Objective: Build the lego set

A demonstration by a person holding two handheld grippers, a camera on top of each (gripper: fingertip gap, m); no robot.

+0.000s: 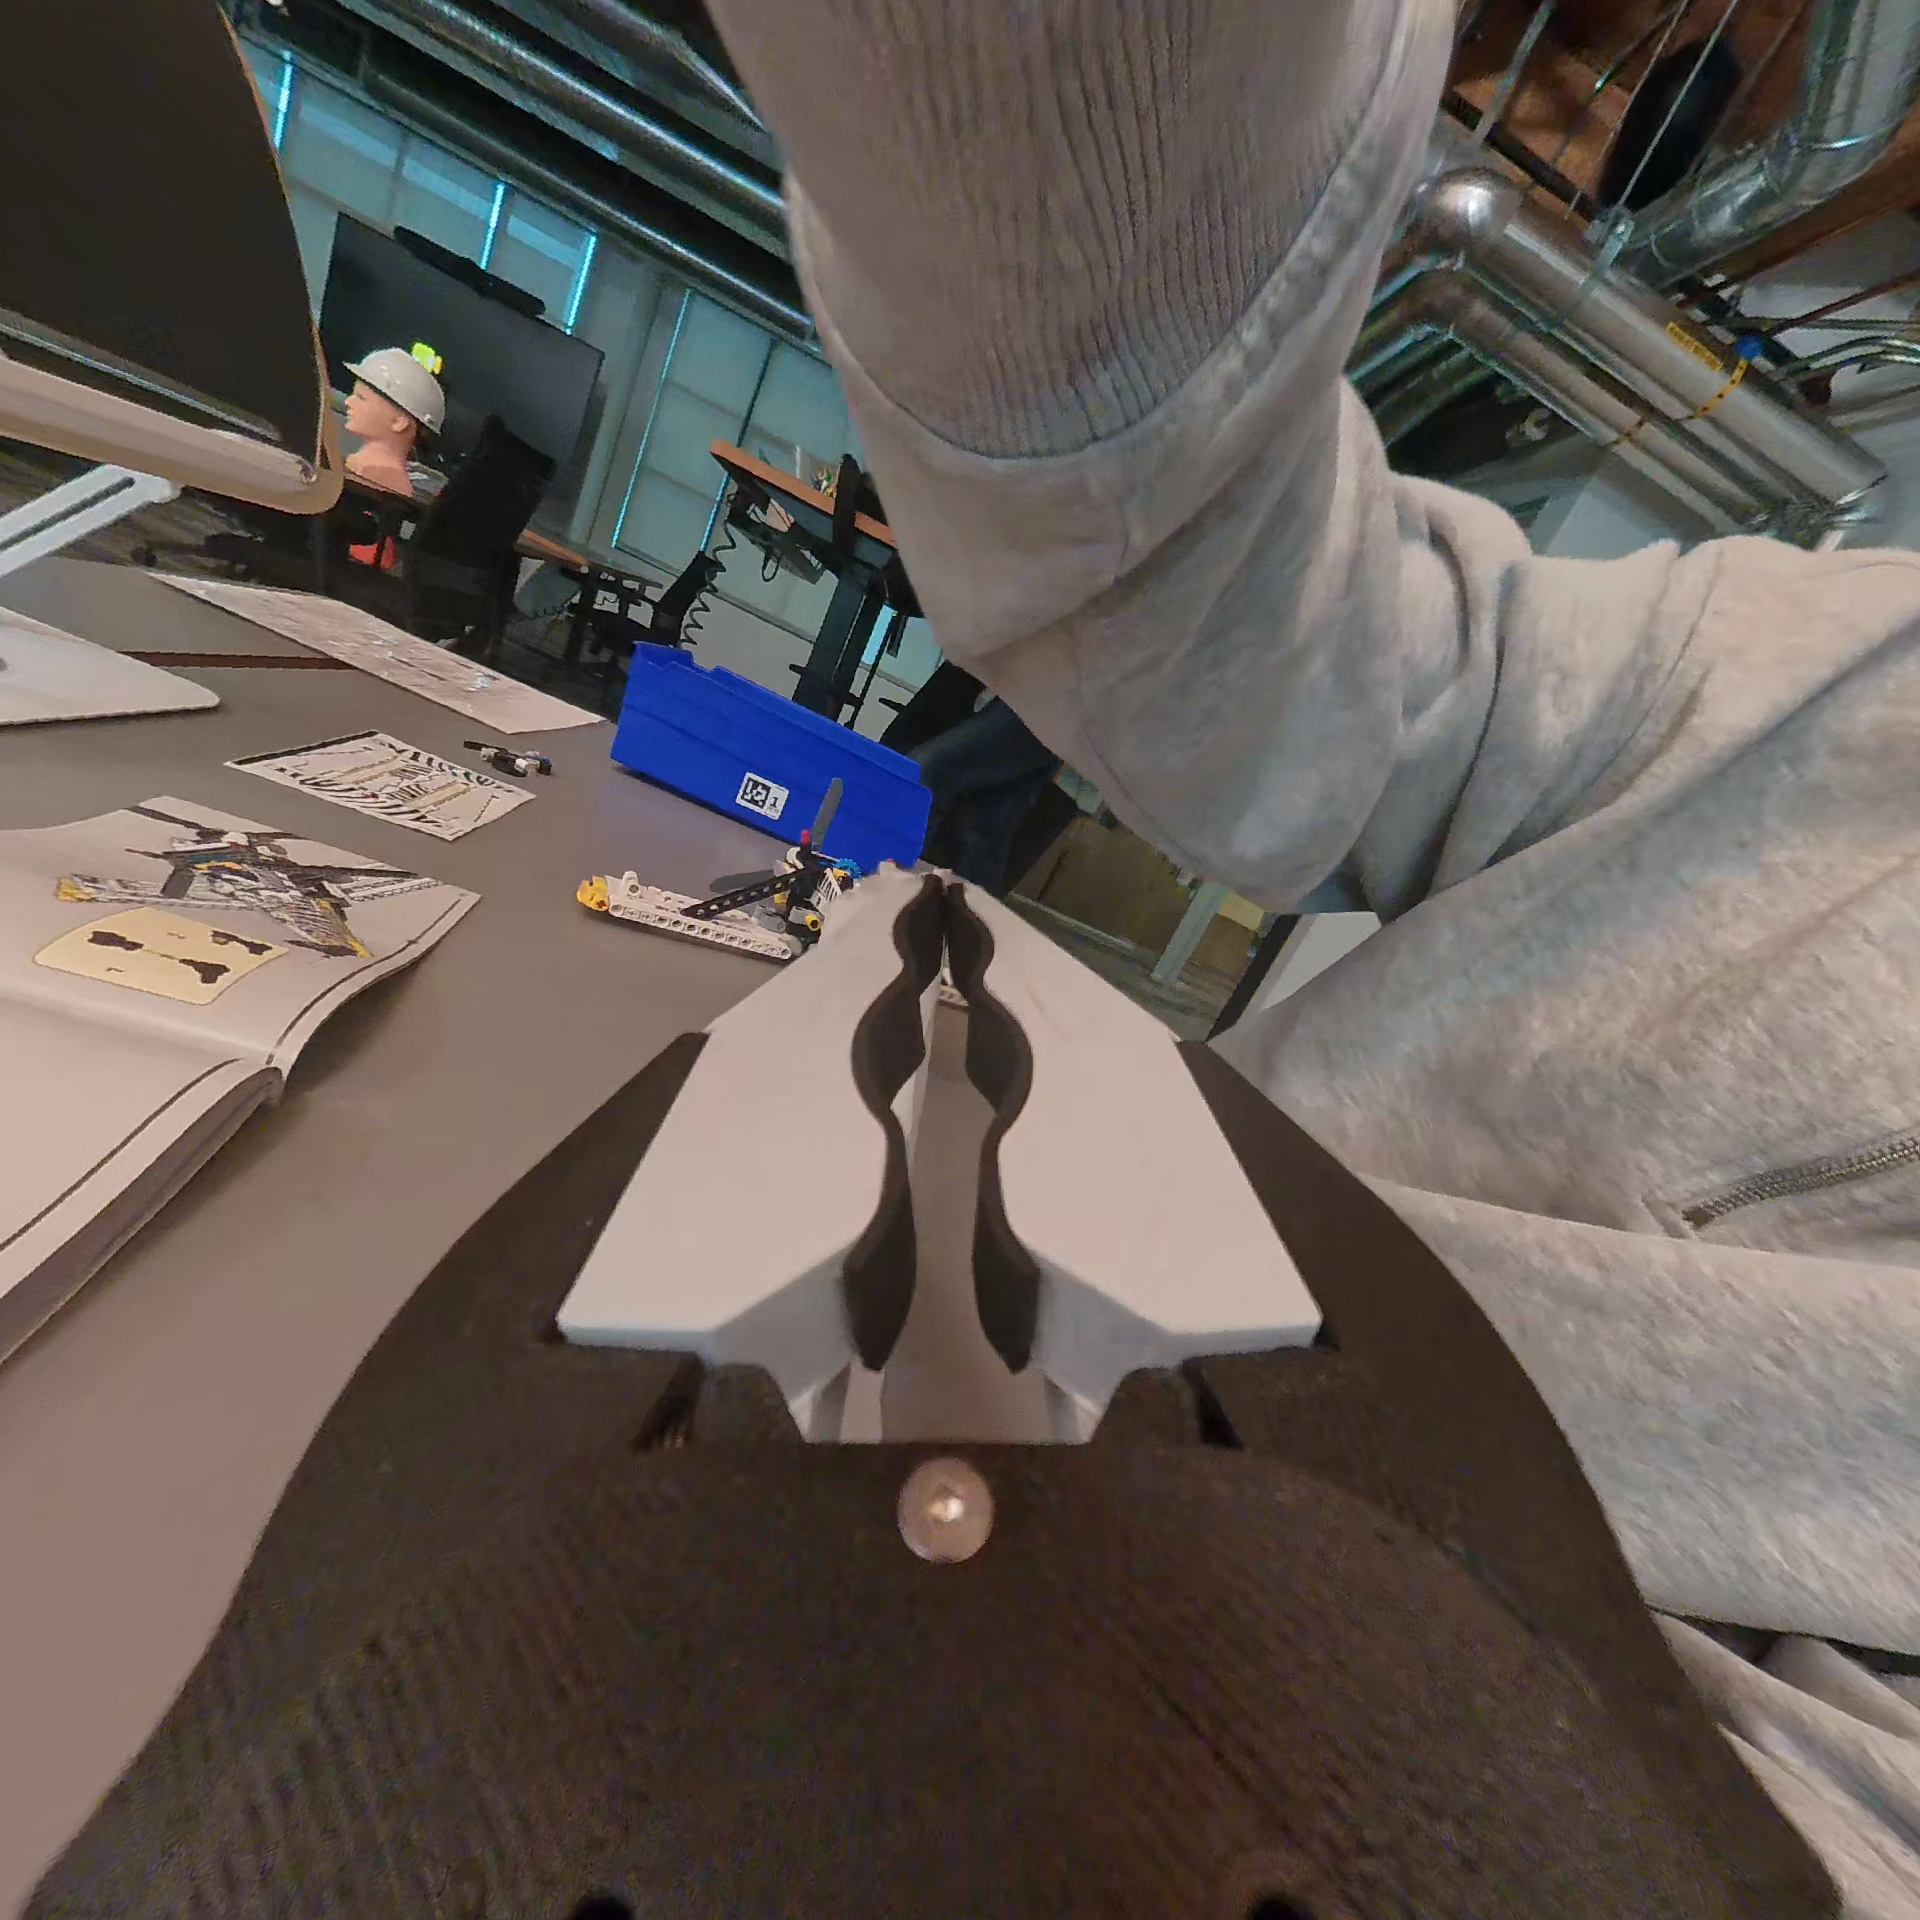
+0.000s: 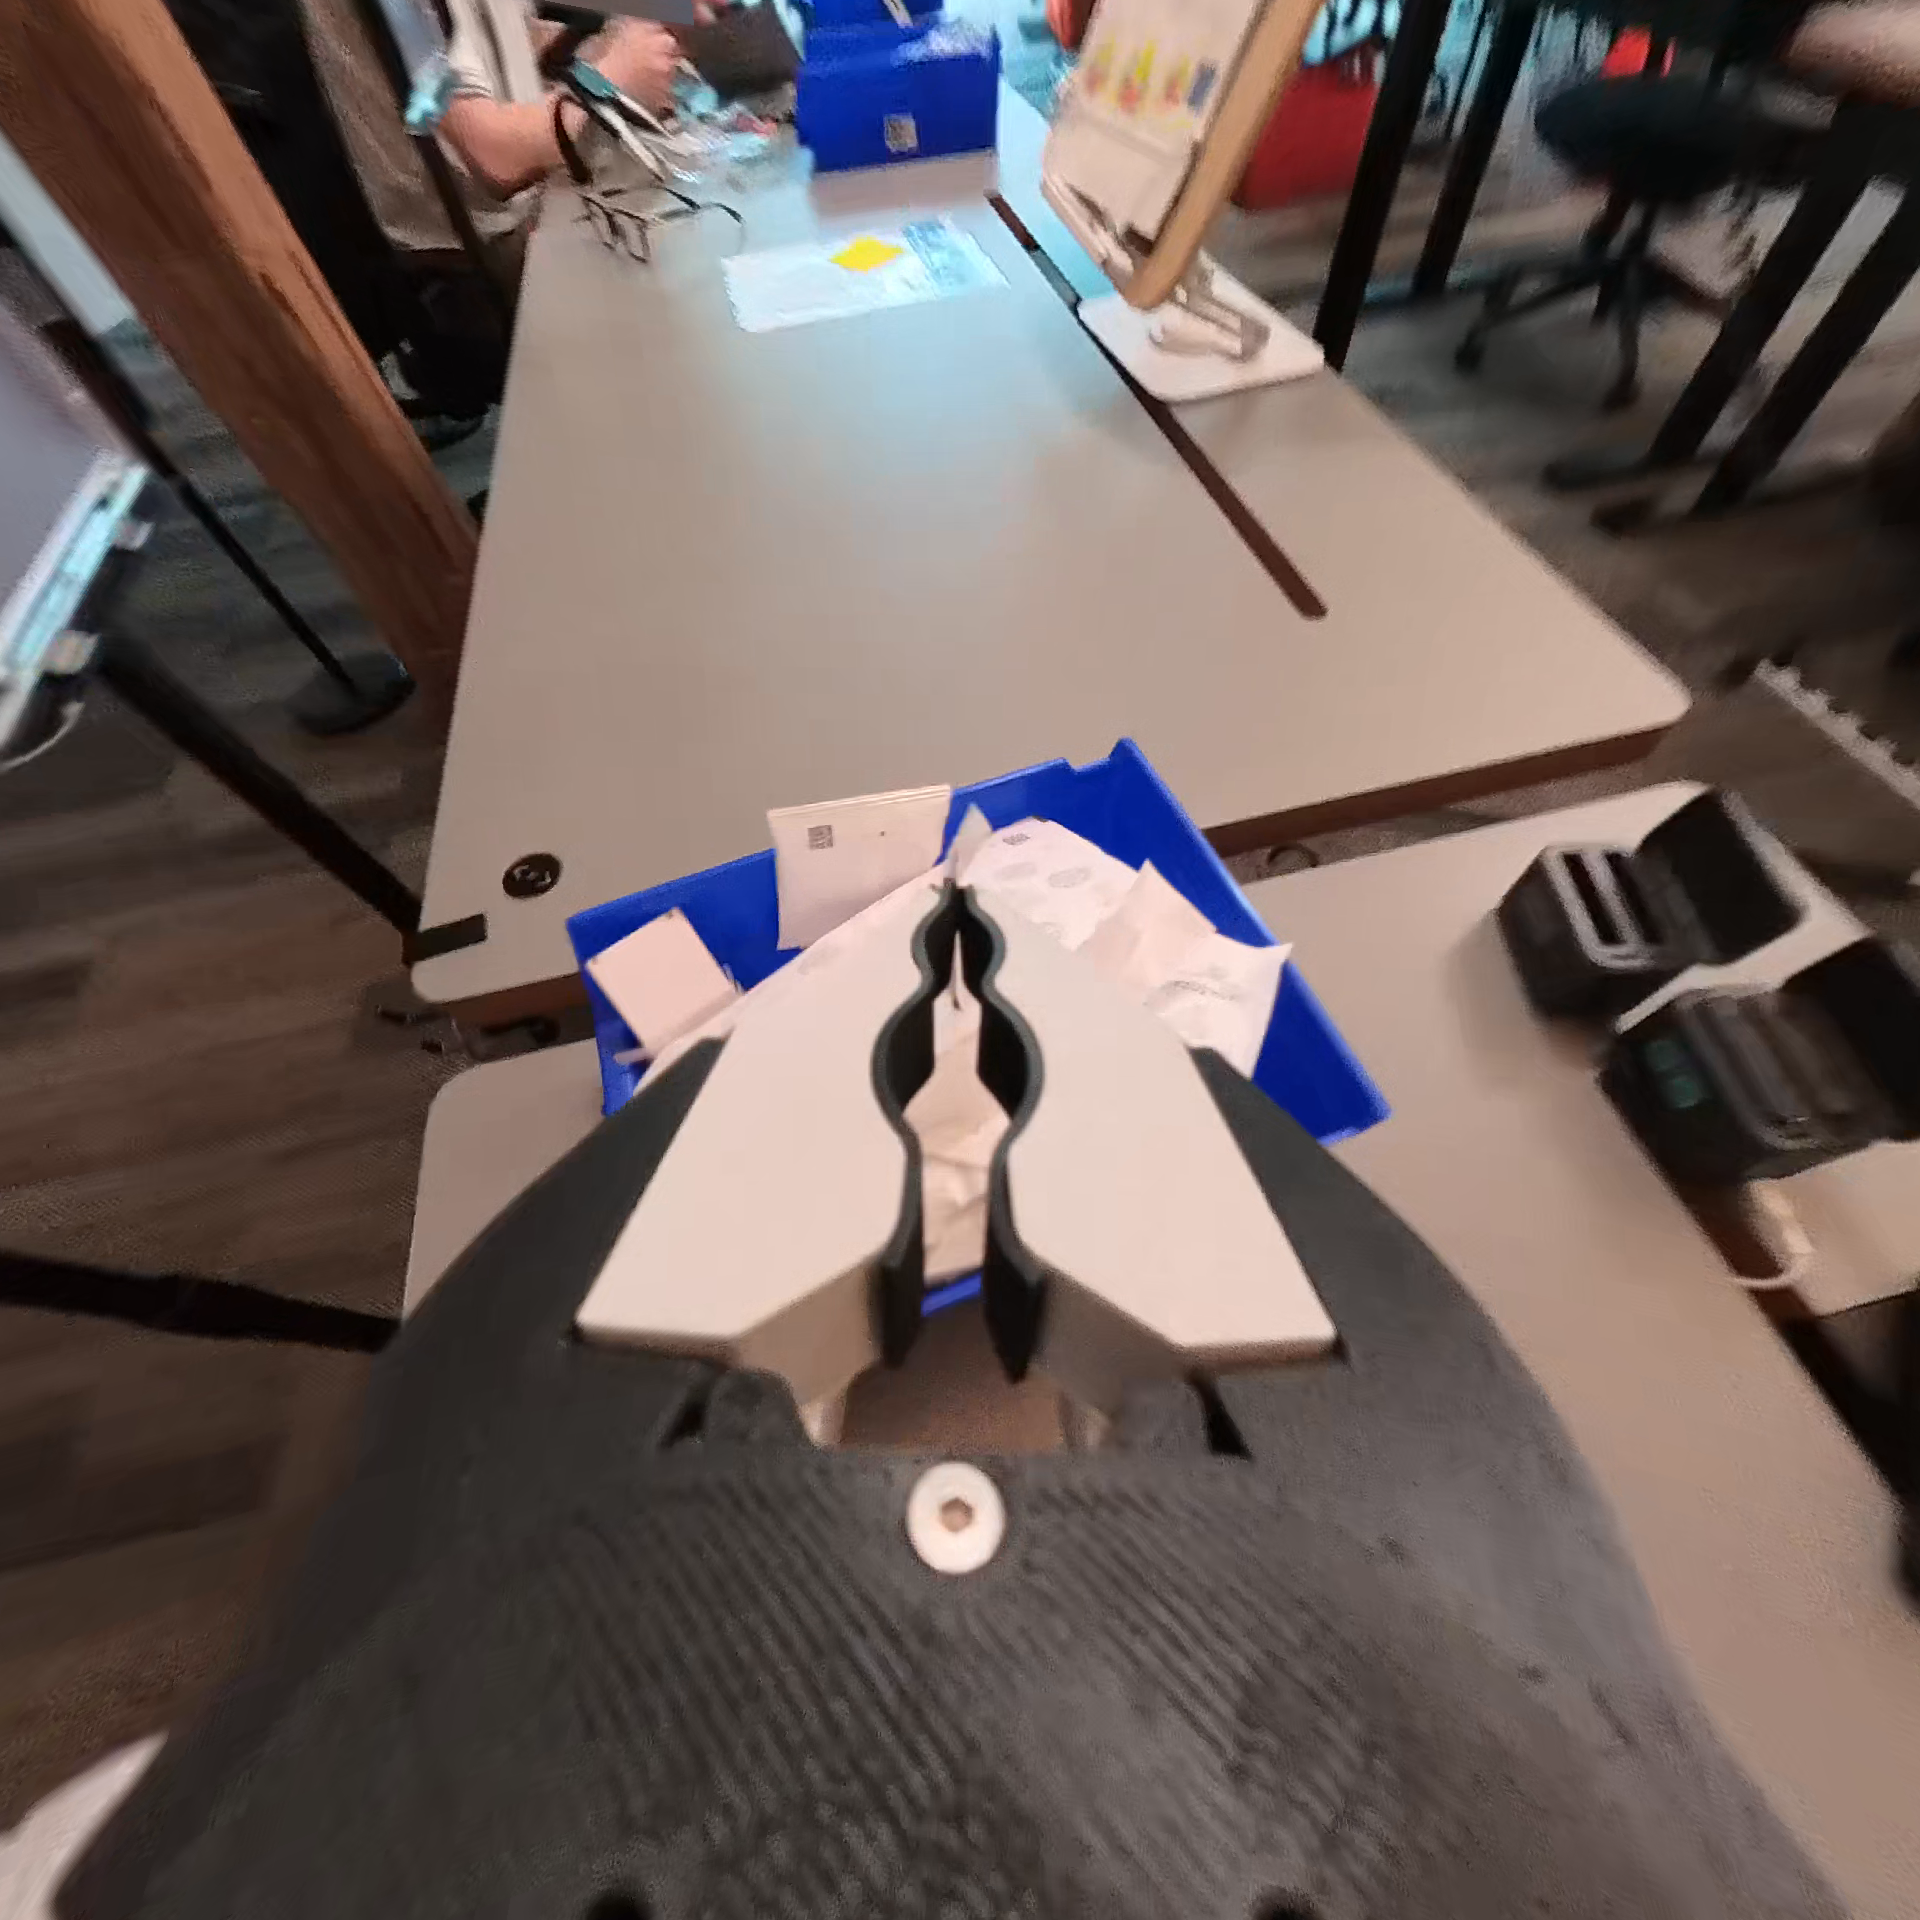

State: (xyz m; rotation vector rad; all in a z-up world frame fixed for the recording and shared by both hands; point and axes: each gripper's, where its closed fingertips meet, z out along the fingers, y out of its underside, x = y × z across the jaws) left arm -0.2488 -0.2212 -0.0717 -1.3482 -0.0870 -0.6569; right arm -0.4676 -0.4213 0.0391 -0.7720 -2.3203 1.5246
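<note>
The left gripper [image 1: 943, 894] has its jaws closed on nothing. Just beyond its tips, mid-frame, the half-built lego model [image 1: 717, 902] lies on the grey table [image 1: 436, 1122] — a blue bin [image 1: 769, 748] behind it, an open instruction booklet [image 1: 208, 966] at left. The right gripper [image 2: 956, 906], jaws closed and empty, hangs over the bin's paper bags [image 2: 1081, 883].

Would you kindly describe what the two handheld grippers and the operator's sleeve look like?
Both the left gripper and right gripper have pale grey wedge-shaped fingers lined with wavy black pads, set in a textured black body with a round fastener at its centre. The sleeve is light grey fleece with a ribbed cuff.
</note>
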